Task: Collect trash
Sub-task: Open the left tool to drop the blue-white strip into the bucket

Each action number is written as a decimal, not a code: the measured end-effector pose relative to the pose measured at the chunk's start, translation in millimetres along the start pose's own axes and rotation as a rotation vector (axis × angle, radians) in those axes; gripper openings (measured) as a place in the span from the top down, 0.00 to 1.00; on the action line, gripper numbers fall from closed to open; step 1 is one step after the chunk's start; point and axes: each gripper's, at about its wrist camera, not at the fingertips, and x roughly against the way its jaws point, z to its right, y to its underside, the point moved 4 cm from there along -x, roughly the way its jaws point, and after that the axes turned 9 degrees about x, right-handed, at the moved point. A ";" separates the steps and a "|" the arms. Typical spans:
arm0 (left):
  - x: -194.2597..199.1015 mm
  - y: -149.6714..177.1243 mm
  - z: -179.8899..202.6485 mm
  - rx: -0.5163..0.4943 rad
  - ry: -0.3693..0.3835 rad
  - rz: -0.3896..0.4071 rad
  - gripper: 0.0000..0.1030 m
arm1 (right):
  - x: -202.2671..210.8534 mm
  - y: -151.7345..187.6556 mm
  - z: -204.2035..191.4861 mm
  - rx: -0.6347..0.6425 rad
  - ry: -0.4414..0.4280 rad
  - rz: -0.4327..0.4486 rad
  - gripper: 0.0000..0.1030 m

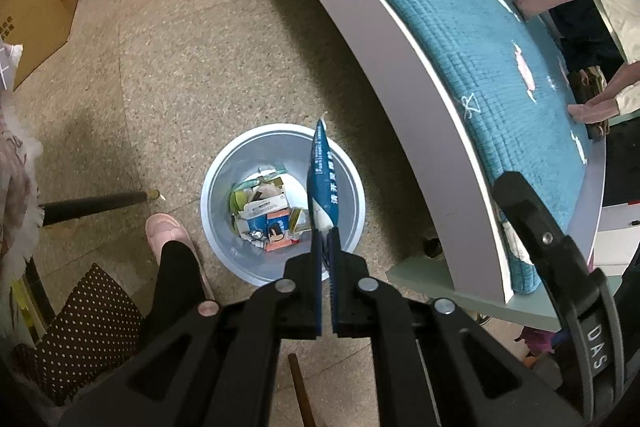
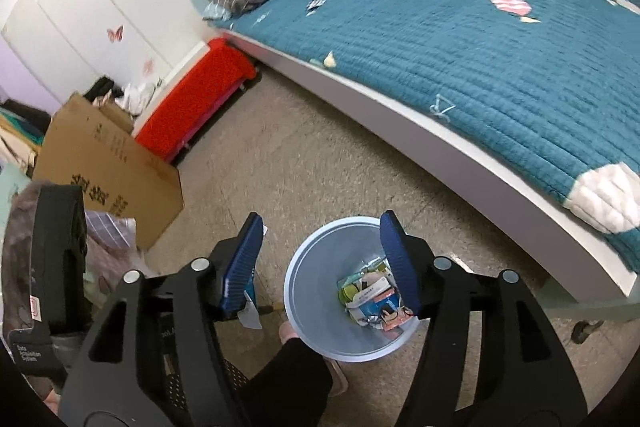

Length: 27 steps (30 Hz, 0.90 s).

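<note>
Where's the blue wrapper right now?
In the left wrist view, the blue wrapper is pinched in the left tongs, directly above the bin beside the bed.

Bin [image 1: 224, 179] pale blue w/ multicolour scraps inside. Wrapper [image 1: 322, 183] above bin: dark blue, white print. Bed quilt [image 2: 460, 39] beside bin: teal w/ pink-white candy pattern. Floor [image 1: 180, 67] speckled beige. Slipper [image 1: 166, 233] next to bin: pink.
</note>
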 end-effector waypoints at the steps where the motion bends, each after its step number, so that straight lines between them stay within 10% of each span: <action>1: 2.0 -0.6 1.4 -0.005 0.000 0.009 0.96 | 3.4 -0.1 2.5 -0.007 0.008 0.012 0.41; 2: 3.3 -1.3 2.1 -0.008 -0.002 0.019 0.94 | 5.7 0.0 4.4 -0.012 0.011 0.018 0.41; 4: 5.9 -2.8 1.8 -0.004 -0.018 0.035 0.66 | 10.4 -0.3 7.6 -0.027 0.014 0.031 0.41; 5: 8.3 -3.7 -0.5 0.008 -0.027 0.047 0.34 | 12.3 -0.7 7.9 -0.031 0.017 0.032 0.41; 6: 11.6 -3.9 -2.6 0.018 -0.031 0.066 0.28 | 15.2 -0.5 9.8 -0.040 0.016 0.035 0.41; 27: 138.1 27.2 14.8 0.030 0.012 0.276 0.28 | 98.6 -9.9 -29.9 -0.014 -0.054 0.127 0.41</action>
